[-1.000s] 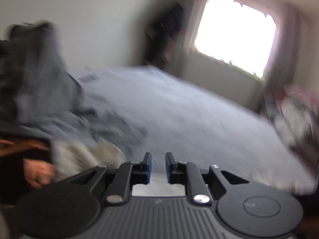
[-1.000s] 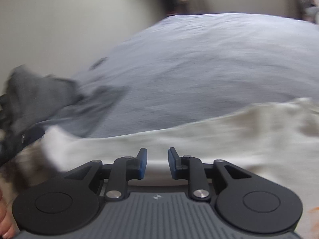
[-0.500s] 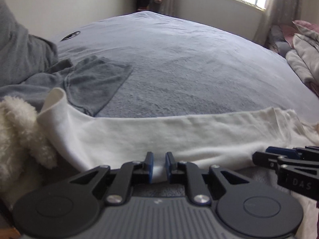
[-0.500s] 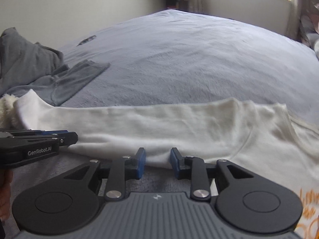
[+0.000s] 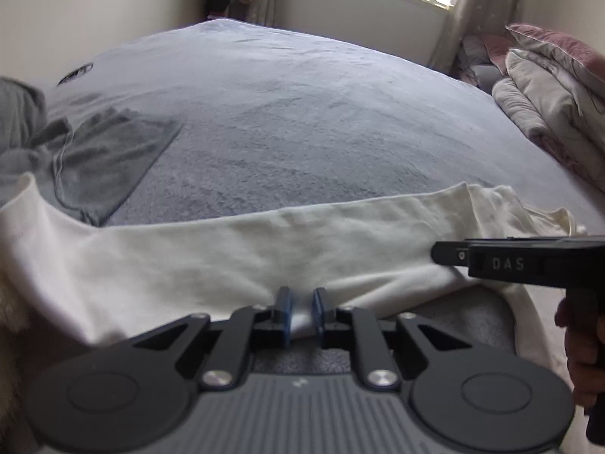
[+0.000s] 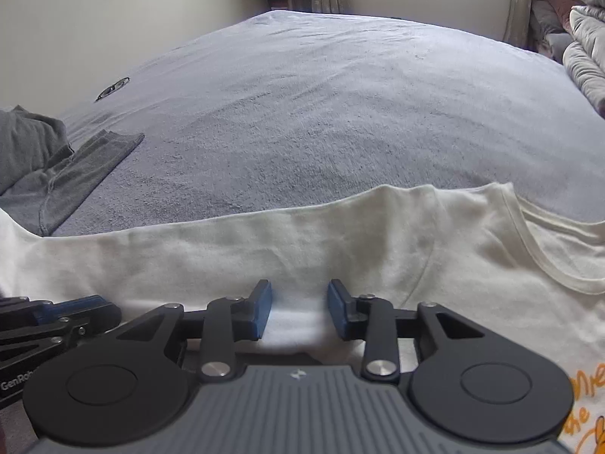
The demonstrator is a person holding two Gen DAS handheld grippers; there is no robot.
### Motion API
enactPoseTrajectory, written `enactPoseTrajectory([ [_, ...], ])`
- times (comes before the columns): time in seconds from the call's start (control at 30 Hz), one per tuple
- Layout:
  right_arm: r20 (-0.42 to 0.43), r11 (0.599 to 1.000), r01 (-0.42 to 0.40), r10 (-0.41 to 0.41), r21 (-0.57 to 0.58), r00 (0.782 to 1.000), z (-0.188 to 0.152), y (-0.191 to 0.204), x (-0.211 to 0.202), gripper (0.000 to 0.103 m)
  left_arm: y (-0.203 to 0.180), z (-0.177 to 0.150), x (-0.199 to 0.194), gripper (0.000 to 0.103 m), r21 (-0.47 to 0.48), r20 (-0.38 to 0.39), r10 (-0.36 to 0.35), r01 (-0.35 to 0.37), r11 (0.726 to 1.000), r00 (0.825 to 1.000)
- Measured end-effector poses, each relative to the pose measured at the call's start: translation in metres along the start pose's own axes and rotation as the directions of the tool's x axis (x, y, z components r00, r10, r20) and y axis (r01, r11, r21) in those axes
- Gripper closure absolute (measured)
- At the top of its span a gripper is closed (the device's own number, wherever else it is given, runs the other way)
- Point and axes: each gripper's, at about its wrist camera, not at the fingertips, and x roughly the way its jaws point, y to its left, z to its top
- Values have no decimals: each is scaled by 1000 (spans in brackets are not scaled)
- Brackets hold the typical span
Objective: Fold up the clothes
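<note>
We read "DAS" on the right gripper [image 5: 446,255], "GenRo", cut off, on the left gripper [image 6: 113,312], and partial orange lettering on the shirt [image 6: 491,265], unreadable, right of the right gripper.

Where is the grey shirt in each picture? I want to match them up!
Left wrist view: the grey shirt lies at the left edge, on the blanket, just beyond the white shirt.
Right wrist view: the grey shirt is again at the left edge, seen narrower, beyond the white shirt.
Shared landmark: the small dark mark on the blanket, farther back than the grey shirt.
</note>
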Motion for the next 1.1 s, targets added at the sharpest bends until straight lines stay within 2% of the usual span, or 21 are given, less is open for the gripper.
enactPoseTrajectory([
  [0.07,-3,1000,-23,23,8,1000,3,0,-7,66,5,2,-4,89,-39,-4,2,-2,999,1000],
  [0.13,9,999,-41,41,3,999,7,1,-16,66,11,4,-7,89,-93,14,-31,33,995,999],
  [0.2,32,998,-67,67,14,997,10,0,-25,67,11,6,-9,89,-92,40,-45,49,995,998],
  [0.27,64,993,-113,110,46,992,13,-4,-35,66,9,7,-8,88,-66,40,-23,25,998,999],
  [0.37,76,984,-156,150,85,986,12,-10,-43,66,9,9,-12,88,-94,58,-42,47,994,997],
  [0.43,69,988,-127,121,84,990,10,-11,-44,66,8,11,-19,87,-74,112,-80,89,993,990],
  [0.47,62,991,-106,101,77,993,8,-10,-44,66,8,11,-17,88,-71,107,-84,92,993,991],
  [0.57,36,997,-52,50,59,998,0,-7,-39,66,11,8,0,88,-91,21,-66,68,994,998],
  [0.7,-38,999,-36,36,7,999,-16,3,-23,66,11,9,0,88,-90,-17,-66,64,994,998],
  [0.77,-48,999,-30,28,-42,998,-17,10,-23,66,13,11,-5,88,-120,-27,-74,71,990,997],
  [0.9,-33,999,-34,33,-24,999,-3,7,-28,67,11,15,-14,88,-124,17,-115,117,985,993],
  [1.0,7,1000,-11,11,7,1000,8,-3,-36,66,5,15,-11,88,-102,15,-95,97,990,995],
  [1.1,9,999,9,-10,46,1000,10,-14,-33,67,2,12,-3,88,-73,-20,-62,60,995,998],
])
